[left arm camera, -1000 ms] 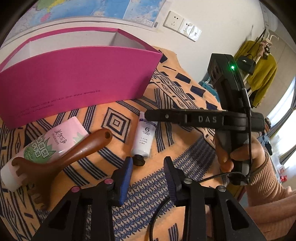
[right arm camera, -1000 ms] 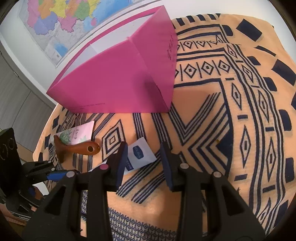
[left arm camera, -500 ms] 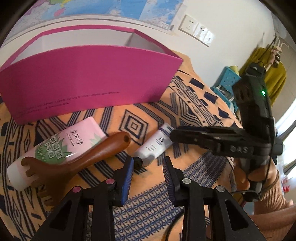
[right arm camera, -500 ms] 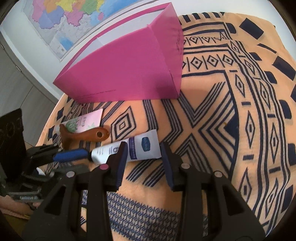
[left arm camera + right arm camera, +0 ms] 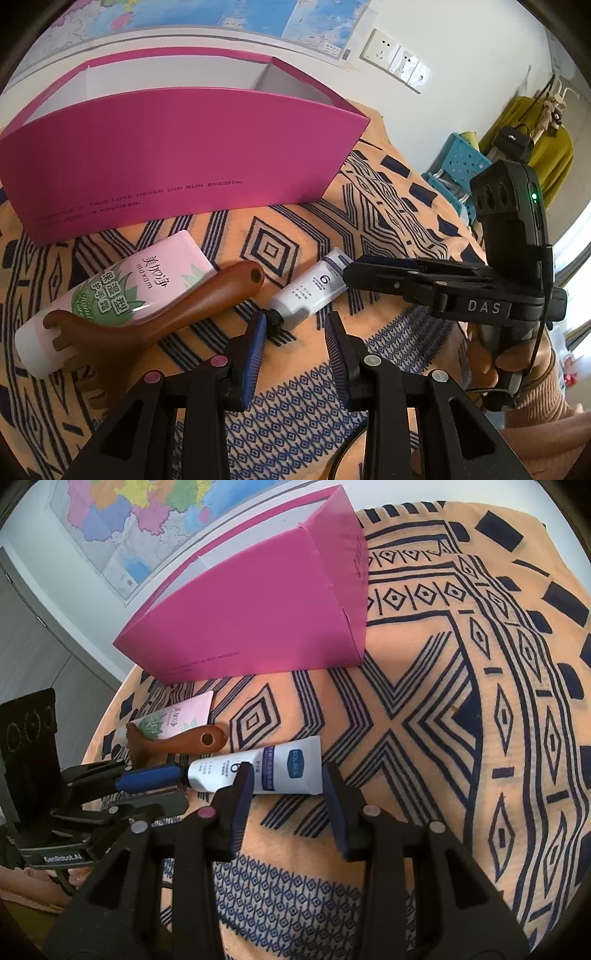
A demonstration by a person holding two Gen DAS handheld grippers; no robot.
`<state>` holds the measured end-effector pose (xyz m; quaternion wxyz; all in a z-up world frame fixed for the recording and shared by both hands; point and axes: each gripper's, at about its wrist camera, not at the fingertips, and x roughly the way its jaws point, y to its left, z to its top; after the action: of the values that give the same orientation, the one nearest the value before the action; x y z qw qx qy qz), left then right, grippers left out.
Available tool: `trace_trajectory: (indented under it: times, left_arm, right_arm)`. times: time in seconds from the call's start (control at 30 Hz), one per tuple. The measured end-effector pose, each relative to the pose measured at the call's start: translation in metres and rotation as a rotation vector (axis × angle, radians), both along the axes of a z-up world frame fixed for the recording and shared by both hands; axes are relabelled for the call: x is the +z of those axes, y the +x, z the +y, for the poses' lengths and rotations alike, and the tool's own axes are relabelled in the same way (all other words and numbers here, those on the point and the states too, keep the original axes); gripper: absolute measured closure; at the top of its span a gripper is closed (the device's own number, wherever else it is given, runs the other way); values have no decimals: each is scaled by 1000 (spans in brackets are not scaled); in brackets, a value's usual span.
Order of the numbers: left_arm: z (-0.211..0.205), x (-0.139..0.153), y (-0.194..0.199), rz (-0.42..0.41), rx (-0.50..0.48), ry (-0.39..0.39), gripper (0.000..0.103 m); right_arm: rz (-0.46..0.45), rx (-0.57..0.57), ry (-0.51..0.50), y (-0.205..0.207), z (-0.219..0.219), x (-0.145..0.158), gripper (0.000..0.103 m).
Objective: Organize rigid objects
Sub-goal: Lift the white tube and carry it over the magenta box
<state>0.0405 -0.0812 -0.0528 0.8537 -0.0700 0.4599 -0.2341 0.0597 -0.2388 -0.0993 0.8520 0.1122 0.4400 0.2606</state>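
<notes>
Here, both my grippers gape, holding nothing. The right gripper [image 5: 288, 775] straddles the flat crimped end of the white hand-cream tube [image 5: 258, 770]; the left gripper [image 5: 295, 325] reaches its black cap. Both could pinch it together, or the smooth tube may slip. It lies before the pink cardboard box [image 5: 177, 162], beside a glossy wooden massager [image 5: 159, 314].

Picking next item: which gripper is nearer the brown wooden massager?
Left. The left gripper sits open just past the wooden massager's handle; the right gripper, also open, straddles the white tube farther off.
</notes>
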Motion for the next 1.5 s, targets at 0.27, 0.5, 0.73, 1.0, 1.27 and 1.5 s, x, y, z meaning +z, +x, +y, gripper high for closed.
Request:
trace_trajectory:
  times: [0.27,0.5,0.73,1.0,1.27,1.5]
  left_arm:
    - [1,4,-1,-8,2,-5,71]
    - [4,15,-2,-35,12,-20,71]
    - [8,29,-2,-74,23,-23,71]
    - [9,47,3,-131,34,-20,71]
    - [12,62,7,-180,50,-18,71]
    - [15,69,13,-202,61,-20,71]
  right_arm:
    - [-2,-5,19,-3,0,1,58]
    - [-35,-10,28,-9,-3,13,58]
    - [-81,-6,27,-11,1,31,58]
    - [-143,-7,21,-9,5,55,58]
    - [-194,-7,18,-6,9,72,58]
    - [-223,-2,14,-1,12,84,58]
